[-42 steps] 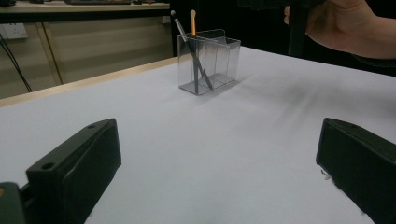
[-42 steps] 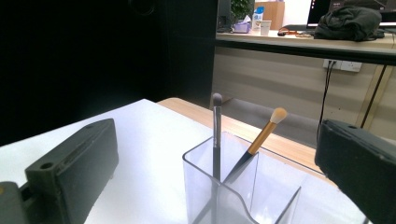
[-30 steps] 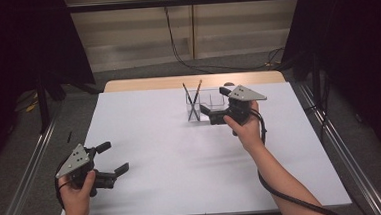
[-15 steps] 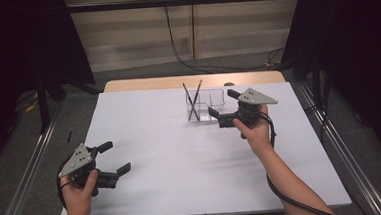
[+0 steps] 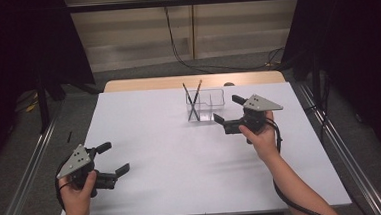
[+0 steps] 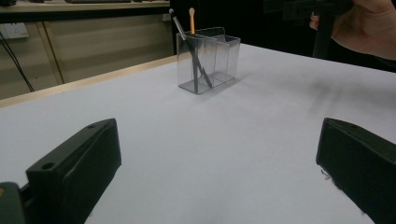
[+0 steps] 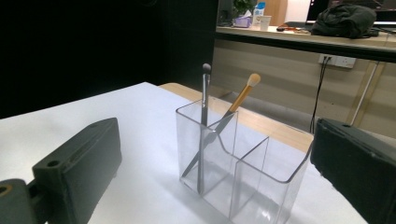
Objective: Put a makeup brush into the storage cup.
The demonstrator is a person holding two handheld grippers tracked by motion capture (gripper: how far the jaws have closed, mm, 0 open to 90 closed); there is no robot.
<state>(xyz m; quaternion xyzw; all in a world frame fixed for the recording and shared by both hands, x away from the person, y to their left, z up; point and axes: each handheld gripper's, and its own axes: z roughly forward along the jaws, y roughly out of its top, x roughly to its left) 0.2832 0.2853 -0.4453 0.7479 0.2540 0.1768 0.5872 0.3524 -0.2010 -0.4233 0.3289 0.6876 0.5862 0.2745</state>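
Observation:
A clear plastic organizer [image 5: 213,100] stands at the far middle of the white table [image 5: 181,153]. Its left compartment holds two crossed makeup brushes [image 5: 193,100]. One is a dark brush [image 7: 204,107] and the other an orange-handled brush [image 7: 243,95]. My right gripper [image 5: 227,108] is open, empty, and hangs just right of the organizer, facing it. The organizer [image 7: 247,177] sits close ahead between the jaws in the right gripper view. My left gripper [image 5: 114,157] is open and empty near the front left corner. In the left gripper view the organizer [image 6: 210,60] stands well ahead of the left gripper [image 6: 219,186].
A wooden strip [image 5: 142,84] borders the table's far edge, with a small dark object [image 5: 228,84] on it. Metal rails [image 5: 27,172] run along both sides. The other hand with its gripper [image 6: 327,18] appears at the top right of the left gripper view.
My right gripper has drawn back from the organizer, moving right and a little toward the person. The left gripper has hardly moved.

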